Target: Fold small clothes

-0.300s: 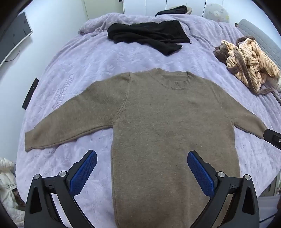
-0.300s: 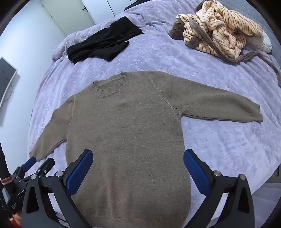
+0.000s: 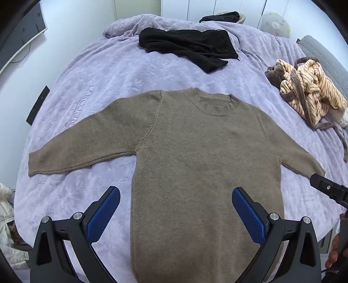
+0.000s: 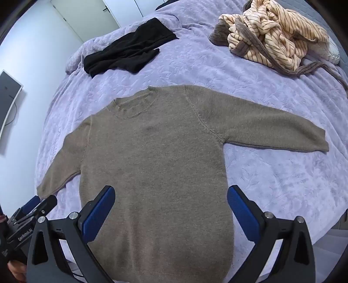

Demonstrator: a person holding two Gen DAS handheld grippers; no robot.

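A brown sweater (image 3: 195, 152) lies flat, sleeves spread, on the lavender bed (image 3: 108, 71). Above its hem hover the left hand-held gripper (image 3: 176, 209) and right hand-held gripper (image 4: 171, 206), both spread wide and empty.

Bed w/ lilac embossed bedspread (image 3: 104, 71) fills most of both views. Pale wall (image 3: 71, 24) on left side; dark curved monitor (image 3: 24, 32) mounted there, cable hanging below. White closet doors (image 4: 71, 19) at far end, one dark handle. Grey padded headboard (image 3: 322, 56) at right. Light even, soft, no hard shadows.
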